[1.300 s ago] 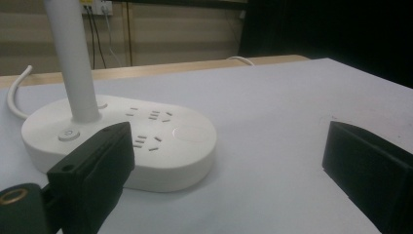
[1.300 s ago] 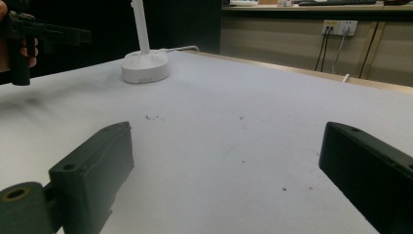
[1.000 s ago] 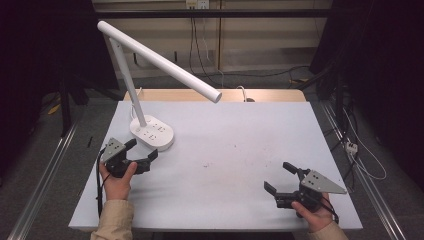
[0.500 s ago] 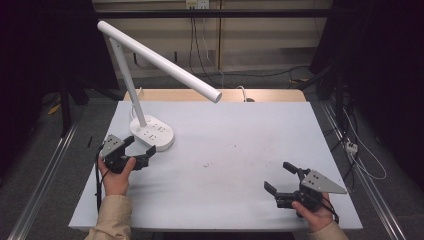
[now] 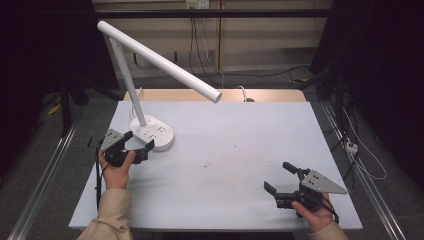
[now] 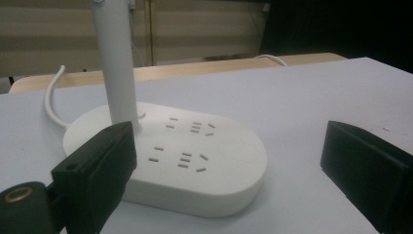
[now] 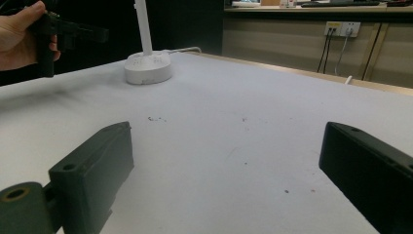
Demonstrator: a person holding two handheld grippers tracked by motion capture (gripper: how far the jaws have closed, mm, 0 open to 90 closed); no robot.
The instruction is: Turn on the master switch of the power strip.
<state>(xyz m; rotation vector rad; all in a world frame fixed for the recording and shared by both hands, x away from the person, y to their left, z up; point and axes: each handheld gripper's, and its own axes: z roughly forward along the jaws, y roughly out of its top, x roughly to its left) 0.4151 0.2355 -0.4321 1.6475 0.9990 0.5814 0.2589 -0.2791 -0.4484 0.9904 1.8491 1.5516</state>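
Over on the left, the left gripper point(image 5: 136, 148) sat with its jaws spread wide apart and empty, just short of the white lamp base point(image 5: 152, 134), which stood at the far left of the grey table point(image 5: 225, 150). In the left gripper view the base point(image 6: 195, 161) lay between the two black jaws but farther off, and nothing was touching it as far as that angle let me judge. The risk there looked plain: the base was broad and low, so a bite at its rounded edge could slip off, and a shove would slide it toward the far edge where its white cord point(image 6: 51, 102) trailed away. The tall post point(image 5: 131, 82) and the long lamp arm point(image 5: 160, 62) reached right across the table, so any tilt of the base would likely swing that arm hard and could topple the whole lamp. At the near right, the right gripper point(image 5: 281, 181) rested with its jaws likewise parted and empty, well apart from the lamp, too far off to steady anything.
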